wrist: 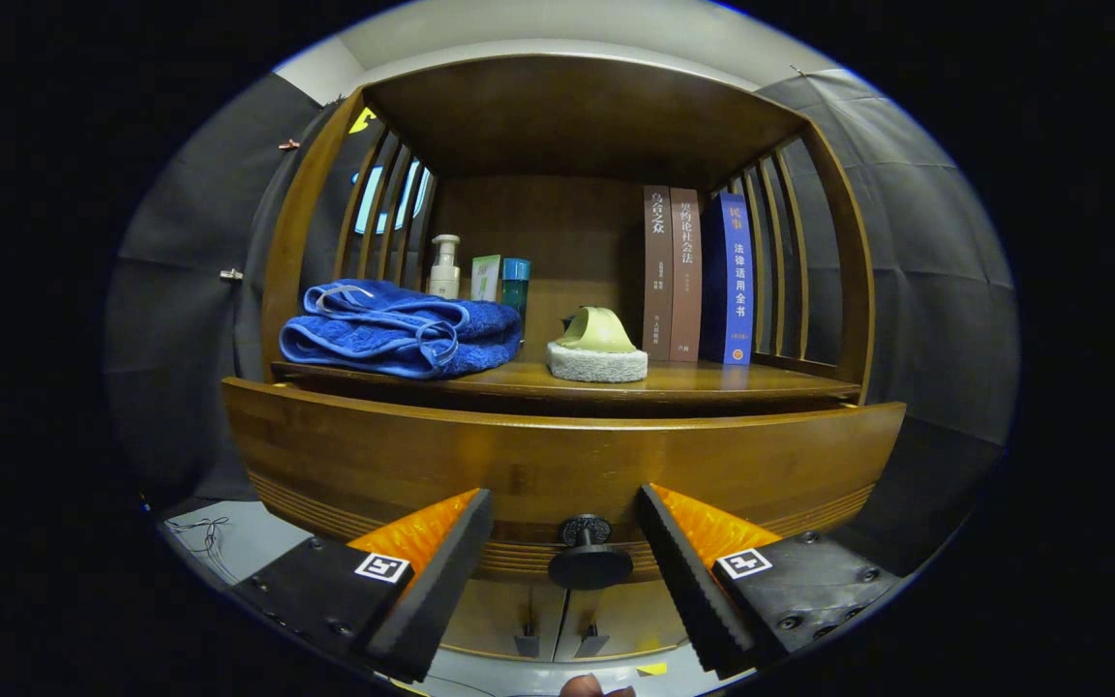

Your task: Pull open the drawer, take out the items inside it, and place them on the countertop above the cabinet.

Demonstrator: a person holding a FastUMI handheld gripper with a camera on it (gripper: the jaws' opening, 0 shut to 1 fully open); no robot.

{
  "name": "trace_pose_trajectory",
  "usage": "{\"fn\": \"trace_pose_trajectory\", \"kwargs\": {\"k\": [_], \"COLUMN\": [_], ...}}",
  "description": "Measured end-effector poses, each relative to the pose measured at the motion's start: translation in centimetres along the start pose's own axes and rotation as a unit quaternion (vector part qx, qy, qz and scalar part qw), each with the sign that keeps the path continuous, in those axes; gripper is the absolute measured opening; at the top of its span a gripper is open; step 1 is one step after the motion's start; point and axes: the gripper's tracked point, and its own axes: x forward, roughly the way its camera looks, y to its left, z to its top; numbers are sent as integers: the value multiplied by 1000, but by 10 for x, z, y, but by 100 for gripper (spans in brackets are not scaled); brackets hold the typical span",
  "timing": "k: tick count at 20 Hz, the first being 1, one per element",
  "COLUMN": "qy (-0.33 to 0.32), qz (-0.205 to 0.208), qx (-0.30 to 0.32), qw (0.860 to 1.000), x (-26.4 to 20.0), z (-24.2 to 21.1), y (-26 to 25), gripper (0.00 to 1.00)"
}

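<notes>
Wooden drawer [557,455] pulled out a little; hand-held gripper [565,542] spread wide, knob [587,554] between fingers, untouched. Worktop [693,379] above carries blue towel [401,327], bottles, sponge, three books. Black cloth walls.

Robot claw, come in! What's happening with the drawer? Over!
Gripper open, fingers either side of drawer knob, not pressing. Drawer partly out. Nothing blocking.

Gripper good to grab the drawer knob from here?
Probably yes. The gripper is open, its jaws either side of the drawer knob, with nothing between them; neither jaw touches it yet.
</notes>
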Motion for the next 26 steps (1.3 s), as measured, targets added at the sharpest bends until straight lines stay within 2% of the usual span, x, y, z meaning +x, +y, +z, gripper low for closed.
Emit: {"fn": "trace_pose_trajectory", "kwargs": {"k": [7,13,19,26], "qy": [13,4,-9,-6], "qz": [1,7,30,60], "qx": [11,3,-8,34], "qw": [1000,1000,999,998], "x": [33,32,-18,-103], "z": [3,8,61,140], "y": [1,4,-3,-13], "gripper": [99,99,100,100]}}
